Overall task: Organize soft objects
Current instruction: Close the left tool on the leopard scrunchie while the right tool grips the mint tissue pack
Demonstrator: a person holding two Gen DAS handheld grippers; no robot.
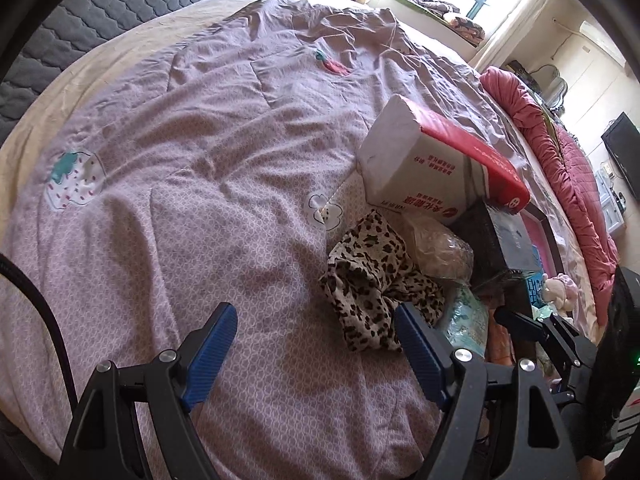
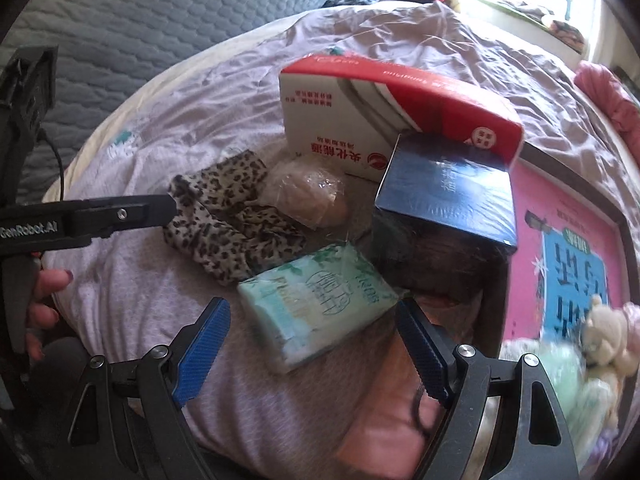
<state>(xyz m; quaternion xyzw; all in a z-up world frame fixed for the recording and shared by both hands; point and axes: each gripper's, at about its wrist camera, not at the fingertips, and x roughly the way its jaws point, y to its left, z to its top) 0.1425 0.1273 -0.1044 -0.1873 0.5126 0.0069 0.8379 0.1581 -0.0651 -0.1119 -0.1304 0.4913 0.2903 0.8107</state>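
Observation:
A crumpled leopard-print cloth (image 1: 376, 280) (image 2: 228, 220) lies on the lilac quilt (image 1: 192, 208). My left gripper (image 1: 314, 310) hovers open just before the cloth's left side, and its right pad is close to the cloth's edge. A pale green tissue pack (image 2: 320, 304) (image 1: 468, 320) lies directly ahead of my right gripper (image 2: 312, 306). That gripper is open, its pads apart on either side of the pack's near end. A beige item in a clear bag (image 2: 308, 196) sits behind both. A cream plush toy (image 2: 604, 340) lies at the far right.
A red-and-white carton (image 2: 380, 120) leans on a dark blue box (image 2: 448, 196), beside a pink framed board (image 2: 568, 248). Pink fabric (image 2: 392, 420) lies under my right gripper. A grey padded headboard (image 1: 100, 12) backs the bed, and a rose quilt (image 1: 560, 152) runs along its right edge.

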